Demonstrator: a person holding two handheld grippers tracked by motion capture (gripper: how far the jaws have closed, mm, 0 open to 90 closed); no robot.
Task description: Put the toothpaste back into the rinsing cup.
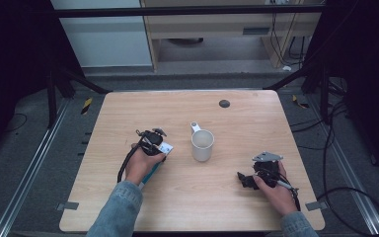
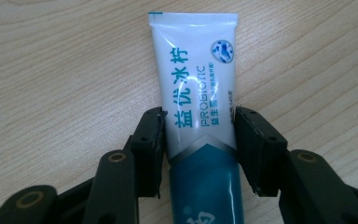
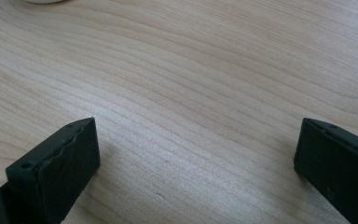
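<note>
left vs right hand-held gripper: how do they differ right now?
Left hand-held gripper: jaws narrowed around the toothpaste tube, pads at its sides. Right hand-held gripper: jaws wide apart over bare table, nothing between them. The left sits beside the mug; the right sits farther off. Both stay low over the wood.

A light wooden table [image 1: 237,197] with rounded corners stands on dark grey carpet [image 1: 34,143]. A small dark round cap [image 1: 224,103] sits in the tabletop near its far edge. Metal floor rails [image 1: 27,173] run along the left and right sides of the table, and black frame struts [image 1: 81,81] slant down at both far corners, with a black crossbar [image 1: 187,11] overhead. Beyond stands a pale wooden cabinet [image 1: 217,24] beside a white panel [image 1: 103,39]. Black cables [image 1: 345,197] trail over the floor at the right. Yellow-black tape [image 1: 86,105] marks the floor near the far corners
</note>
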